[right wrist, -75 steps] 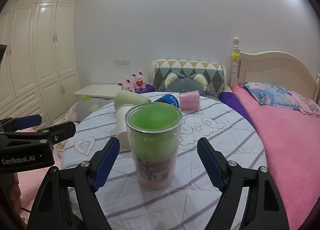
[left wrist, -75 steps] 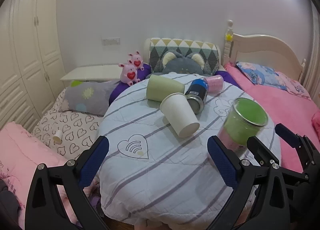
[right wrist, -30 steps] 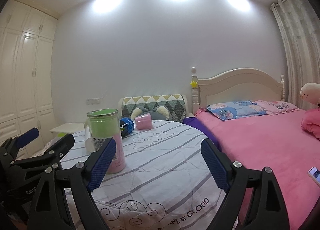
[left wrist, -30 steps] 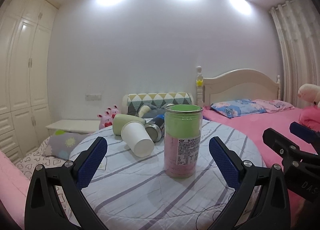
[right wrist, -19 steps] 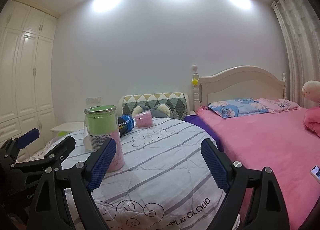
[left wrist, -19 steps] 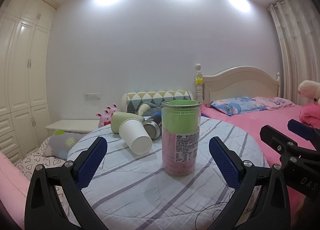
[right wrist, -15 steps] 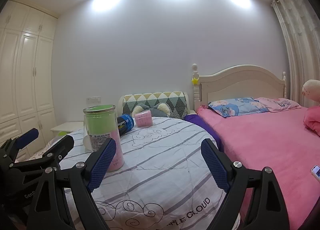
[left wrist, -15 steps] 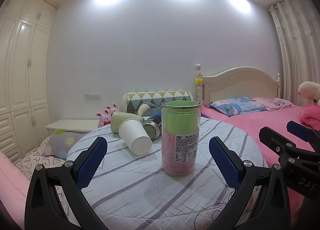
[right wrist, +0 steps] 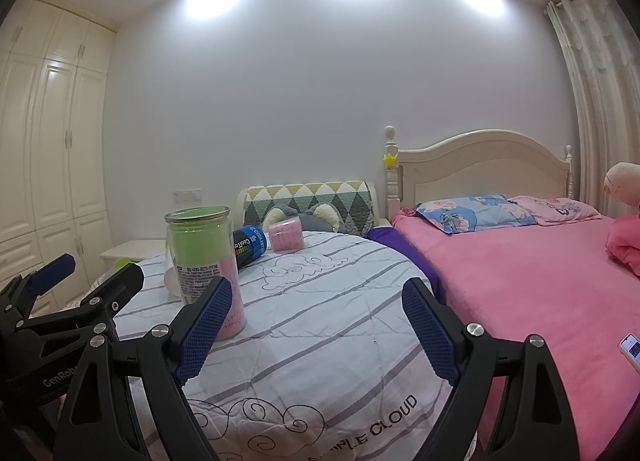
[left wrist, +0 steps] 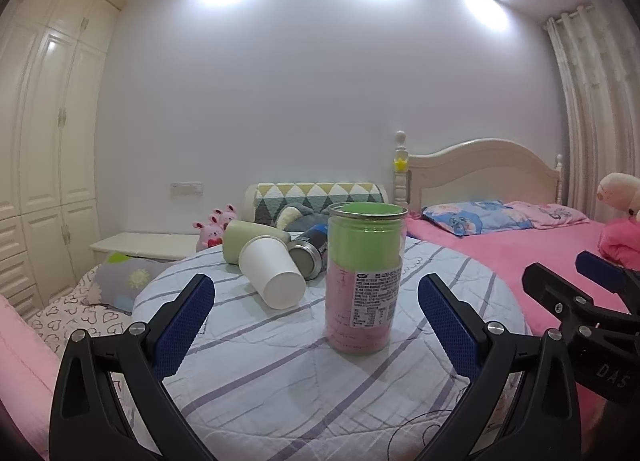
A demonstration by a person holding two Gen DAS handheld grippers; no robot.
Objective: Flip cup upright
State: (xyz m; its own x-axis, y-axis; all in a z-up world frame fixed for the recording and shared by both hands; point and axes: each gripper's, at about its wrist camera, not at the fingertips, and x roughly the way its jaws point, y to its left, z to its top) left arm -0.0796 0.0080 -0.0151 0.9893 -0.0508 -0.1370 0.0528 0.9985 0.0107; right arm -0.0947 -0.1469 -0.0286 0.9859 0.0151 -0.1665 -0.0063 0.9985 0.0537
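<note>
A tall clear cup with a green top and pink bottom (left wrist: 363, 277) stands upright on the round striped table (left wrist: 280, 381); it also shows in the right wrist view (right wrist: 206, 261). My left gripper (left wrist: 316, 325) is open and empty, just in front of the cup. My right gripper (right wrist: 316, 333) is open and empty, to the right of the cup. Behind the cup lie a white paper cup (left wrist: 272, 277), a pale green cup (left wrist: 252, 241), a steel and blue tumbler (left wrist: 310, 251) and a pink cup (right wrist: 285, 236), all on their sides.
A pink bed (right wrist: 540, 281) stands to the right of the table, with a phone (right wrist: 632, 349) on it. A white wardrobe (left wrist: 44, 181) fills the left wall. Cushions and plush toys (left wrist: 218, 227) lie behind the table.
Both grippers dropped from a high view over the table to table height. The right gripper left the tall cup and drew back to its right. Little has moved in the last half second.
</note>
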